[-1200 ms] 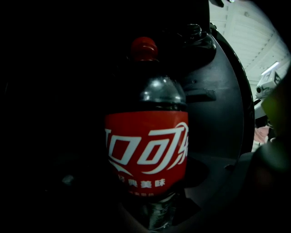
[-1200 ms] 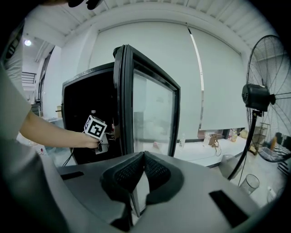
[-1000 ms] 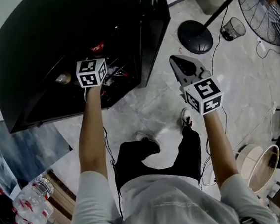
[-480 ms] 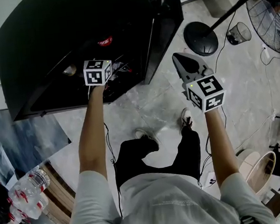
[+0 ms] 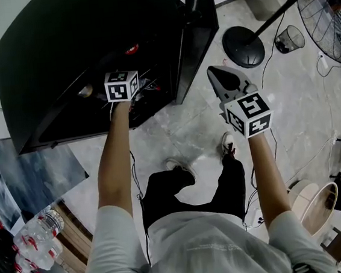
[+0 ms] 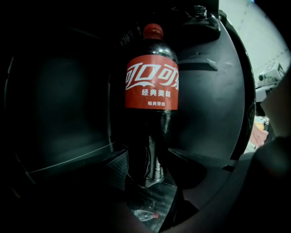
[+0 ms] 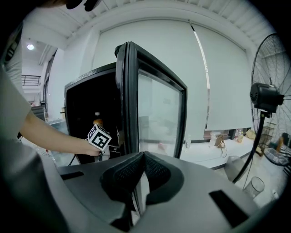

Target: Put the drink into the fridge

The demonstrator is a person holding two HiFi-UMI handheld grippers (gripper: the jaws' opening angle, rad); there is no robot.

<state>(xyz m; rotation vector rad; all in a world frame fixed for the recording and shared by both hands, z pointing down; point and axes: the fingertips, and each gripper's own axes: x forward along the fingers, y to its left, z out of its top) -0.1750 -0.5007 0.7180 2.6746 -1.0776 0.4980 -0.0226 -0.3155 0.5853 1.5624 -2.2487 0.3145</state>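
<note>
A cola bottle point(image 6: 151, 86) with a red label and red cap stands upright inside the dark fridge point(image 5: 58, 47). It fills the middle of the left gripper view. My left gripper point(image 6: 148, 169) reaches into the fridge. Its jaws have just been closing, and the pads point(image 6: 119, 169) lie against the bottle's lower sides. The bottle's base is just over a glass shelf point(image 6: 72, 160). In the head view only the bottle's red point(image 5: 131, 48) shows beyond the left marker cube point(image 5: 121, 85). My right gripper point(image 5: 220, 78) hangs shut and empty outside, by the open glass door point(image 5: 198, 21).
A fan's round base point(image 5: 242, 37) and a wire basket point(image 5: 286, 34) stand on the floor to the right of the door. Several water bottles point(image 5: 39, 240) lie at the lower left. A small bottle point(image 6: 145, 214) lies below the glass shelf.
My left gripper has sunk a little with the cola bottle inside the fridge. The right gripper has kept its place beside the door.
</note>
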